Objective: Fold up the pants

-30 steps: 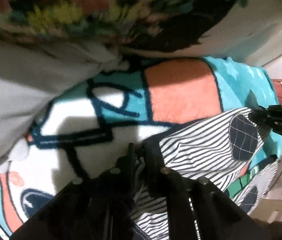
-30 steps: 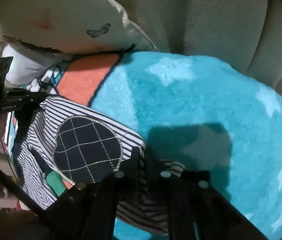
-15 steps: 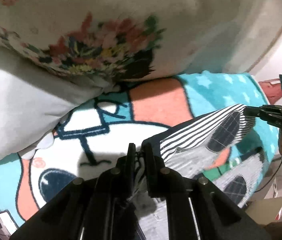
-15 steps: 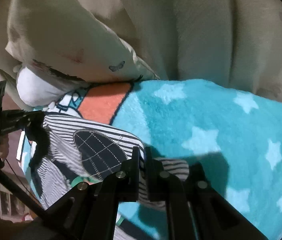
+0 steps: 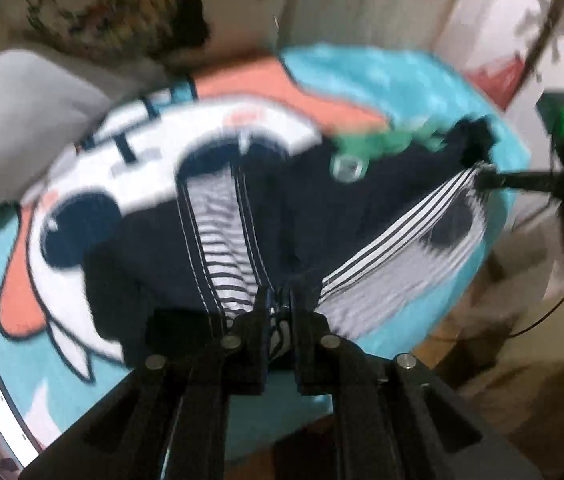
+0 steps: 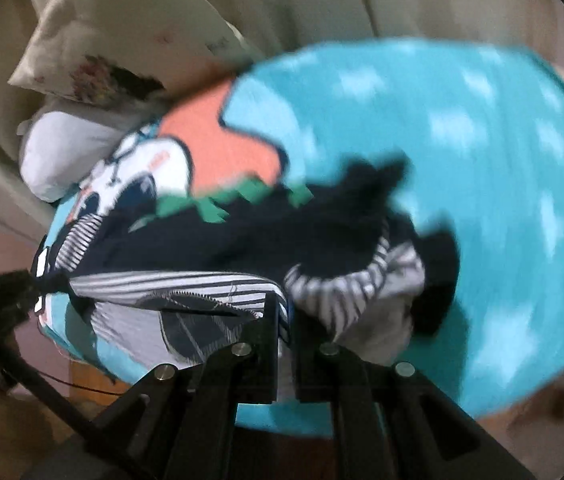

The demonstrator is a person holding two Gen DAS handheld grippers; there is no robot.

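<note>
Two black two-finger grippers each pinch one end of the same striped edge of the navy and white-striped cloth pants (image 5: 282, 216), which lie partly on the turquoise plush blanket with white stars and a cartoon print (image 5: 422, 80) and partly lifted off it. The left gripper (image 5: 279, 300) has its jaws pressed narrow on striped fabric at its tips; in the right wrist view the right gripper (image 6: 288, 312) is likewise clamped on the striped hem beside a dark checked patch (image 6: 197, 324). Between them the striped edge runs taut, while the navy body with green zigzag trim (image 6: 217, 204) sags on the blanket. A white pillow (image 6: 61, 152) and a floral cushion (image 6: 113, 80) sit beyond. Both views are smeared, so finer detail is unclear.

The step in hand looks like carrying the held edge across the garment to make a fold. Next, both ends should probably travel level and together, land square on the far edge, and only then be released.
</note>
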